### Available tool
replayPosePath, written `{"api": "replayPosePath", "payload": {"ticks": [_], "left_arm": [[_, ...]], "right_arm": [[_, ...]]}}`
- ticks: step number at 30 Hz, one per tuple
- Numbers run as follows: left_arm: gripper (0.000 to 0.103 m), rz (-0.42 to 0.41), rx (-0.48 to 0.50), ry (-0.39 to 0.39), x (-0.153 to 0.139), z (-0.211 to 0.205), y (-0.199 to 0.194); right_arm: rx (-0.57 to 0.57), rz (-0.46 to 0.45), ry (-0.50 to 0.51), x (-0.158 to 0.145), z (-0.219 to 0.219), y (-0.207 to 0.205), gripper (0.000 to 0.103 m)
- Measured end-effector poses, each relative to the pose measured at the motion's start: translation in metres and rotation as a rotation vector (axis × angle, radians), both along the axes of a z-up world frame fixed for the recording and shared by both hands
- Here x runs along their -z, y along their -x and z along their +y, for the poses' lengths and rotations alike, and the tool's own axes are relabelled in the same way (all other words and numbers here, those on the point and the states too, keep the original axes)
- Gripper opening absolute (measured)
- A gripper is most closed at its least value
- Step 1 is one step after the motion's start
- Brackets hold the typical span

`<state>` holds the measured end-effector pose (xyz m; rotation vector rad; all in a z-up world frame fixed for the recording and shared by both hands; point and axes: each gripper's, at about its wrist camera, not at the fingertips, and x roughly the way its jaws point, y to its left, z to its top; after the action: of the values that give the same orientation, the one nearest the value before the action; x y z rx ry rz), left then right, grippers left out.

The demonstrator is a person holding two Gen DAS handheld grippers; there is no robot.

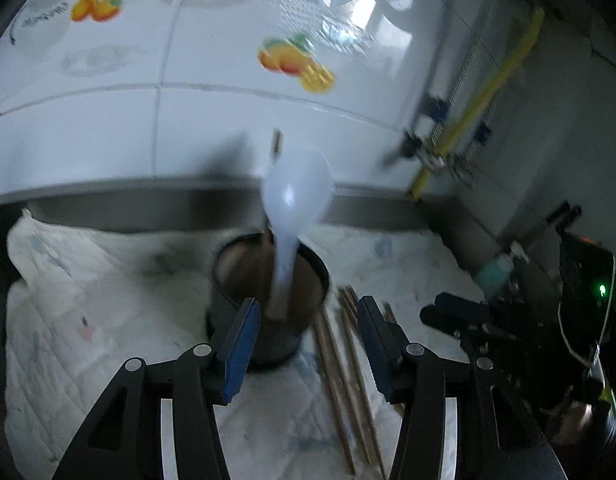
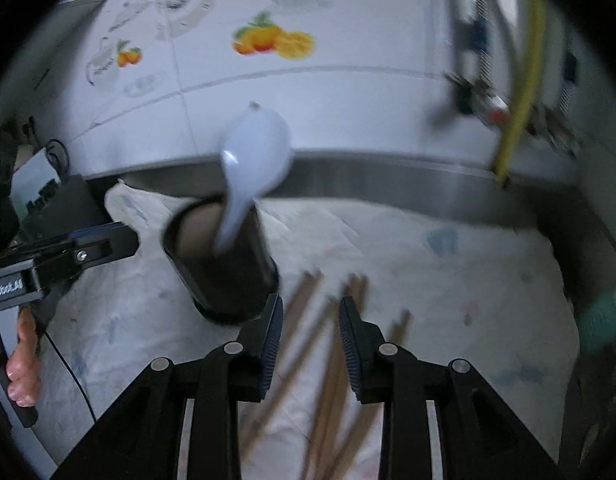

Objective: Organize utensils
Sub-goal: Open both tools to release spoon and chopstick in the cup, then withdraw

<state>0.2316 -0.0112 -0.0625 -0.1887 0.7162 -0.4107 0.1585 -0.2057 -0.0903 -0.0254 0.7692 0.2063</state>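
A dark round utensil holder stands on a white quilted cloth. A white plastic spoon stands in it, bowl up. Several wooden chopsticks lie on the cloth just right of the holder. My left gripper is open and empty, just in front of the holder. My right gripper is open and empty, above the chopsticks. The left gripper also shows at the left of the right wrist view.
A white tiled wall with fruit stickers rises behind a steel ledge. A yellow hose and valve hang at the right. A teal bottle stands at the right edge of the cloth.
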Motion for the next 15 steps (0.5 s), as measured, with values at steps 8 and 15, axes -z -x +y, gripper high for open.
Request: {"api": "replayPosePath", "payload": {"ticks": [8, 15], "left_arm": [[0.046, 0.145, 0.061, -0.059, 0.047, -0.044, 0.003], [0.024, 0.270, 0.072, -0.109, 0.089, -0.072, -0.015]], "right_arm": [[0.078, 0.052, -0.019, 0.022, -0.030, 0.021, 0.032], [0.115, 0.083, -0.048, 0.037, -0.044, 0.028, 0.032]]}}
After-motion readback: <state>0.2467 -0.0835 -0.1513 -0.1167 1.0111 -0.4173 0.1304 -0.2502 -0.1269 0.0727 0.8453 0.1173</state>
